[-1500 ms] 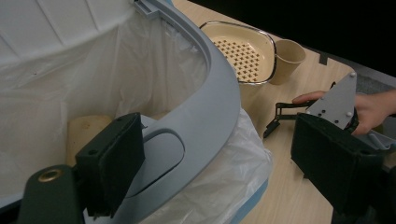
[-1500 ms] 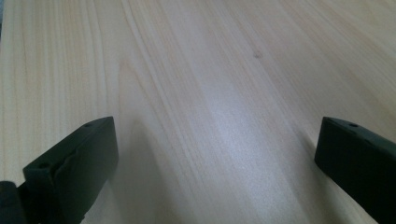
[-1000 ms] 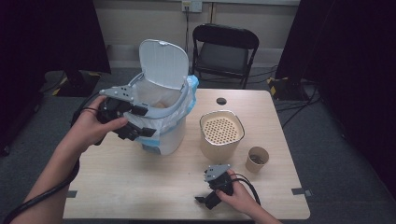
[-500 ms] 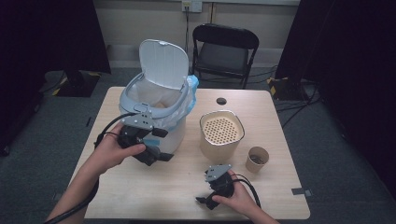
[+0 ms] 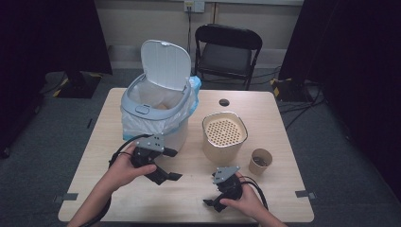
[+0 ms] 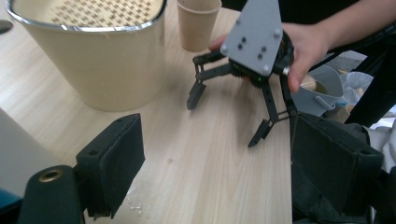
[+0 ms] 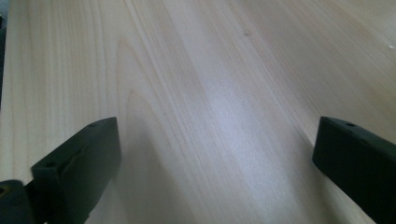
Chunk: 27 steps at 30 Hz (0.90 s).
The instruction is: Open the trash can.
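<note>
The left hand-held gripper (image 5: 166, 176) has dropped from the bin (image 5: 156, 113) to the counter (image 5: 189, 198), gaping, empty. The right hand-held gripper (image 5: 213, 203) rests wide open, holding nothing. Looks finished.

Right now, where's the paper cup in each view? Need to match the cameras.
High view: paper cup stands right of centre on the tabletop, just right of the perforated beige bin.
Left gripper view: paper cup at the top edge, centre, right of the bin.
Right gripper view: bare wooden tabletop between the jaws.
Shared landmark: the beige bin beside the cup; the tabletop throughout.
</note>
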Available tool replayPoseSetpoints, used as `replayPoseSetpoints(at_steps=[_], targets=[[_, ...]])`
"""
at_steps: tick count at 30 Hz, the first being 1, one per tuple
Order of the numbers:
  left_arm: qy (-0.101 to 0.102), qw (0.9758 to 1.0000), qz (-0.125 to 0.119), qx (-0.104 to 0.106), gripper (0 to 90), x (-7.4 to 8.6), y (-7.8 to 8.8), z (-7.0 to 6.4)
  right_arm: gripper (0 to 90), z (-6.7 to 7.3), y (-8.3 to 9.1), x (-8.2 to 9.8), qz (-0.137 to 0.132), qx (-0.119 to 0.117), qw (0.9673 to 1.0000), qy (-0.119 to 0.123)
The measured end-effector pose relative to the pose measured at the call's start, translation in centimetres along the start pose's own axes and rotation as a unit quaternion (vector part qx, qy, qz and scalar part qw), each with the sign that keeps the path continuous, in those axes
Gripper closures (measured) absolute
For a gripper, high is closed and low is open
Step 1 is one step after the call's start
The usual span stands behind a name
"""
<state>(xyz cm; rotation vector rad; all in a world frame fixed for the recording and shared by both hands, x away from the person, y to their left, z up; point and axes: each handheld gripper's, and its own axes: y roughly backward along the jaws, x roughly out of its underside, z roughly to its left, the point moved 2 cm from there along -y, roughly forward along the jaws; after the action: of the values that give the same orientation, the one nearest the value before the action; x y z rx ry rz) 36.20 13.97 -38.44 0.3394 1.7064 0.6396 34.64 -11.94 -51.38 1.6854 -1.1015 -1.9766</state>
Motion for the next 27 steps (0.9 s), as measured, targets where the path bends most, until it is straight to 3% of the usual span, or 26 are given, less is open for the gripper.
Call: replayPoseSetpoints(at_steps=[3, 9, 10, 16, 27], targets=[[0.001, 1.0000, 0.003, 0.006, 16.8, 1.0, -0.9, -0.4, 16.3, -0.4, 0.6, 0.1, -0.005, 0.007, 1.0000, -0.001], [0.007, 0.9998, 0.010, 0.018, 16.8, 2.1, -2.1, -1.0, 14.6, -0.7, 1.6, 0.4, 0.000, 0.007, 1.0000, 0.003], [0.001, 0.9997, 0.016, 0.019, 16.8, 2.3, -2.3, -1.0, 14.4, -0.8, 1.8, 0.5, -0.002, 0.005, 1.0000, 0.001], [0.013, 0.9988, 0.035, 0.031, 16.8, 4.0, -4.1, -1.2, 14.2, -1.3, 3.6, 1.1, -0.012, 0.005, 0.9998, -0.012], [0.014, 0.9982, 0.047, 0.035, 16.9, 5.3, -6.2, -1.1, 14.3, -1.5, 4.9, 2.4, -0.008, 0.004, 0.9999, -0.015]])
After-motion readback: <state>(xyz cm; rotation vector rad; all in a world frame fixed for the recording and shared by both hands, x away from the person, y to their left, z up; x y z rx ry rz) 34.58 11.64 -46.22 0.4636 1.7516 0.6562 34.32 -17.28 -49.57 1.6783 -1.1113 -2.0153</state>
